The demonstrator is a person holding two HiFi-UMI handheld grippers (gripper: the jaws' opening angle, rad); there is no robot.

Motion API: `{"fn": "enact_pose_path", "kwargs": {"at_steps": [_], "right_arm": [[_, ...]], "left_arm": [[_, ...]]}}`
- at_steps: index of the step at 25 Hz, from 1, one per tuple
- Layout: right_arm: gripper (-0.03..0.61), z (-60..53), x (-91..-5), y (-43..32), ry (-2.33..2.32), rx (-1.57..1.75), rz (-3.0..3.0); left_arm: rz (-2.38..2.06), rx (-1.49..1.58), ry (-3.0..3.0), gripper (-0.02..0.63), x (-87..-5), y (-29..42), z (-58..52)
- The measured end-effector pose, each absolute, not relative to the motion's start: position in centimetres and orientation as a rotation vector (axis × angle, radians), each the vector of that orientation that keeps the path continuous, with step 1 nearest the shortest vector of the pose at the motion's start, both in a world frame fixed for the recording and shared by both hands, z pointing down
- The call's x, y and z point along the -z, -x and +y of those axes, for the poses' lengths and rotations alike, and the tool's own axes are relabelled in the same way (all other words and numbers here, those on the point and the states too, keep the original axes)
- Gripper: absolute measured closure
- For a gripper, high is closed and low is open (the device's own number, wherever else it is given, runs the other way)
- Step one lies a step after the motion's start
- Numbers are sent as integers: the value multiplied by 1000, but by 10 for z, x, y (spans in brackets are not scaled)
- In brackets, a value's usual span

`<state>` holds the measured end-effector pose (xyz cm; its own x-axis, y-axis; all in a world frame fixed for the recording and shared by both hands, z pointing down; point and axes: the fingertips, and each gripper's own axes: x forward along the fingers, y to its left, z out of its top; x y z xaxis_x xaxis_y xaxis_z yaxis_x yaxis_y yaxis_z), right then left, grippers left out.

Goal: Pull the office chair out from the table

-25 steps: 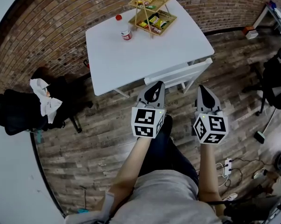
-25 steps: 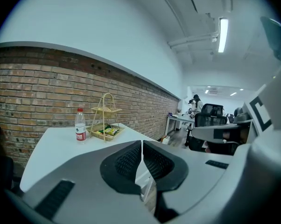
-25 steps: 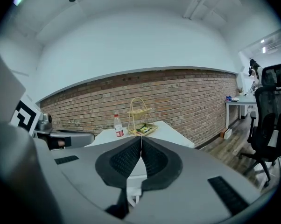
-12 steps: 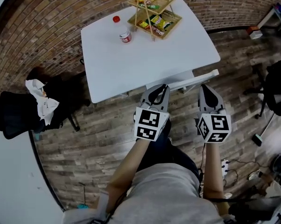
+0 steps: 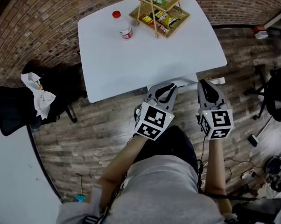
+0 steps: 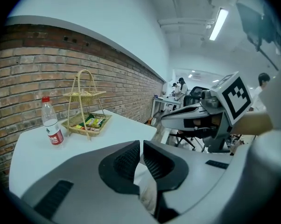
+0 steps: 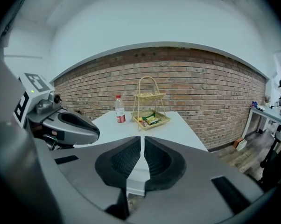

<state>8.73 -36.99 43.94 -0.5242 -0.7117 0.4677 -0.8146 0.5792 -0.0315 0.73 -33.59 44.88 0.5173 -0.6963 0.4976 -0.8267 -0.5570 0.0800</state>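
Observation:
A white table (image 5: 131, 64) fills the upper middle of the head view. Only a sliver of the white chair back (image 5: 216, 81) shows below its near edge, beside my right gripper. My left gripper (image 5: 166, 87) and right gripper (image 5: 207, 84) hang side by side just at that edge, both shut with nothing held. In the left gripper view the left gripper (image 6: 142, 146) has its jaws together, a white surface behind them. The right gripper (image 7: 142, 141) looks the same in the right gripper view. A black office chair (image 5: 19, 108) draped with white cloth stands at the left.
On the table stand a small water bottle (image 5: 126, 31), a red cap (image 5: 115, 14) and a two-tier wicker snack basket (image 5: 158, 8). Another dark chair (image 5: 276, 92) is at the right. A brick wall (image 5: 47, 27) runs behind. Cables and a power strip (image 5: 250, 174) lie on the wood floor.
Both grippers have moved forward and a little down to the table's near edge. The white chair back, plainly visible before, is now mostly hidden under that edge and the grippers.

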Motion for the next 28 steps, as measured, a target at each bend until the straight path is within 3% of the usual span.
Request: {"fn": "enact_pose_path", "kwargs": {"at_steps": [5, 10, 13, 28], "right_arm": [[561, -374, -451, -77, -1111, -369, -2402], [558, -380, -457, -68, -978, -331, -2392], [443, -381, -460, -63, -868, -317, -2393], [376, -349, -505, -66, -148, 7, -2165]], "left_arm": [[-1196, -674, -2462, 593, -460, -7, -336], [-1106, -713, -2462, 521, -467, -14, -339], [-1048, -799, -2473, 488, -473, -22, -339], [-963, -1157, -2411, 430, -512, -45, -332]]}}
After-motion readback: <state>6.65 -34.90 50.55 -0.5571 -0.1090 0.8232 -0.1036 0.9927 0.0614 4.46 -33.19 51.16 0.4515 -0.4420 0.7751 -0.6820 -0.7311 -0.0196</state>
